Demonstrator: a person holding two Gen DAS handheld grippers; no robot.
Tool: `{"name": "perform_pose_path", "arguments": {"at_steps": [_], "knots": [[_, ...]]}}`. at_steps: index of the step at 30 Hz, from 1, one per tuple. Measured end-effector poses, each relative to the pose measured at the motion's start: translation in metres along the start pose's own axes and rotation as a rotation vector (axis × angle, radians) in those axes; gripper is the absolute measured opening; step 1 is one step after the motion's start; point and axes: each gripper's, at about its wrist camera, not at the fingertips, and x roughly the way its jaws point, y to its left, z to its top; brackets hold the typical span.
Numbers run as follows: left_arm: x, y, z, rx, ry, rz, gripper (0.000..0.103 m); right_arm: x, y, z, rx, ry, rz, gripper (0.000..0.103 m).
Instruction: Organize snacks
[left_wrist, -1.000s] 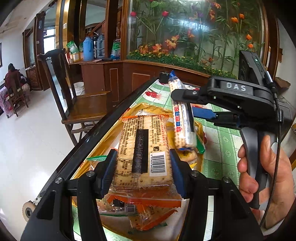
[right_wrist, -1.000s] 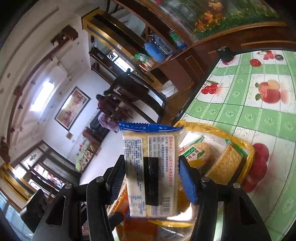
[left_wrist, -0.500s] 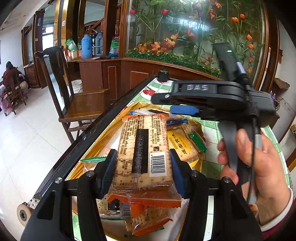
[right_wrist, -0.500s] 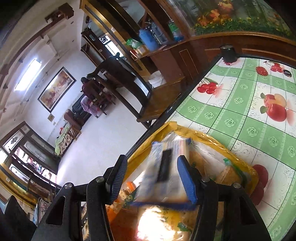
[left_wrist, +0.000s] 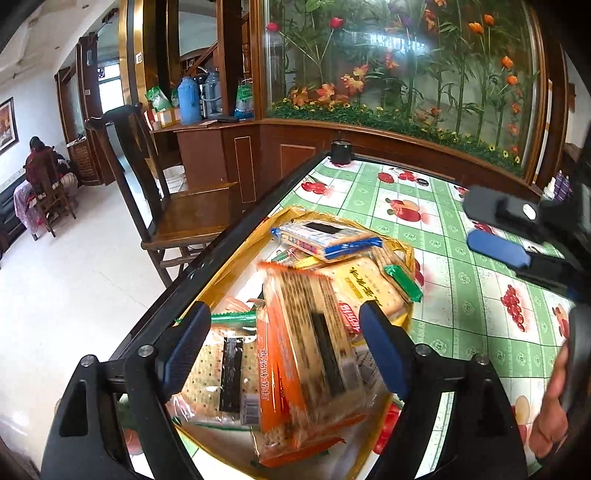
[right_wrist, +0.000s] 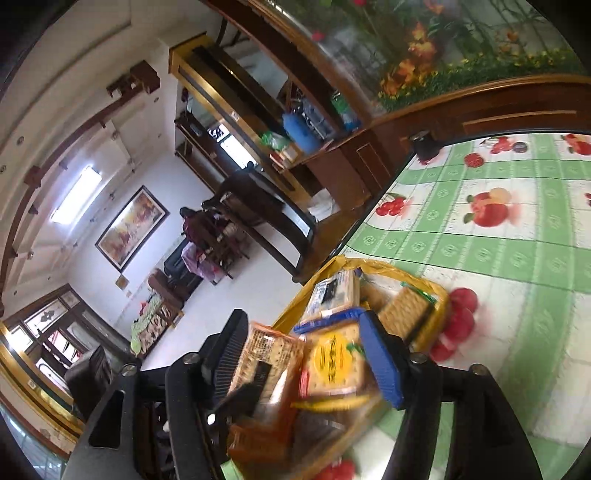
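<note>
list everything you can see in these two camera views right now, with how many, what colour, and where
yellow tray: one, at the table's edge, holding the snacks
orange cracker pack: one, tilted on the pile, between the opening left jaws, pads clear of it
blue cracker pack: one, atop the tray's far end
yellow-label cracker pack: one, mid-tray
tablecloth: one, green with fruit prints
wooden chair: one, brown, beside table
left gripper: black, blue pads
right gripper: jaws opening, empty
hand: one, right edge

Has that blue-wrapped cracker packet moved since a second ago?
Yes. The blue-wrapped cracker packet was upright between the right gripper's fingers; now it lies flat on the snack pile at the far end of the yellow tray, freed by the opening jaws.
</note>
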Motion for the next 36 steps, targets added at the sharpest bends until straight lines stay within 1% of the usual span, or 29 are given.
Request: {"name": "perform_pose_path", "arguments": {"at_steps": [2,4,5,7,10,12,17,21,24,26,28,30,32,33,36], "knots": [[-0.005,-0.002,-0.001,0.0,-0.001,0.005,0.083,-0.009,0.003,-0.006,-0.006,0.002,-0.003,0.071],[-0.011,-0.003,-0.003,-0.001,-0.008,0.008,0.083,-0.018,0.007,-0.014,-0.031,0.001,-0.021,0.076],[-0.015,-0.003,-0.005,-0.004,-0.014,0.008,0.083,-0.024,0.009,-0.019,-0.05,-0.001,-0.037,0.08],[-0.023,-0.003,-0.007,-0.009,-0.028,0.01,0.083,-0.033,0.011,-0.027,-0.073,-0.002,-0.055,0.083],[-0.036,-0.002,-0.01,-0.021,-0.055,0.014,0.083,-0.045,0.012,-0.039,-0.099,0.003,-0.084,0.091],[-0.044,-0.001,-0.013,-0.028,-0.071,0.018,0.083,-0.053,0.013,-0.048,-0.122,0.0,-0.119,0.102],[-0.062,0.002,-0.017,-0.049,-0.113,0.046,0.083,-0.065,0.018,-0.063,-0.149,0.002,-0.186,0.103],[-0.073,0.008,-0.021,-0.086,-0.137,0.071,0.083,-0.071,0.025,-0.075,-0.195,0.007,-0.205,0.103],[-0.079,0.013,-0.026,-0.111,-0.15,0.079,0.083,-0.072,0.032,-0.083,-0.238,0.009,-0.231,0.103],[-0.081,0.016,-0.028,-0.121,-0.148,0.058,0.083,-0.072,0.037,-0.089,-0.27,0.022,-0.246,0.102],[-0.084,0.016,-0.031,-0.13,-0.153,0.067,0.083,-0.073,0.04,-0.095,-0.29,0.024,-0.256,0.102],[-0.086,0.016,-0.034,-0.135,-0.149,0.083,0.084,-0.074,0.043,-0.101,-0.31,0.022,-0.256,0.103],[-0.089,0.015,-0.037,-0.135,-0.142,0.086,0.088,-0.075,0.046,-0.107,-0.339,0.032,-0.254,0.103],[-0.091,0.014,-0.039,-0.131,-0.141,0.086,0.088,-0.075,0.048,-0.109,-0.351,0.034,-0.253,0.102],[-0.102,0.012,-0.044,-0.11,-0.169,0.095,0.088,-0.078,0.059,-0.118,-0.408,0.031,-0.241,0.102]]}}
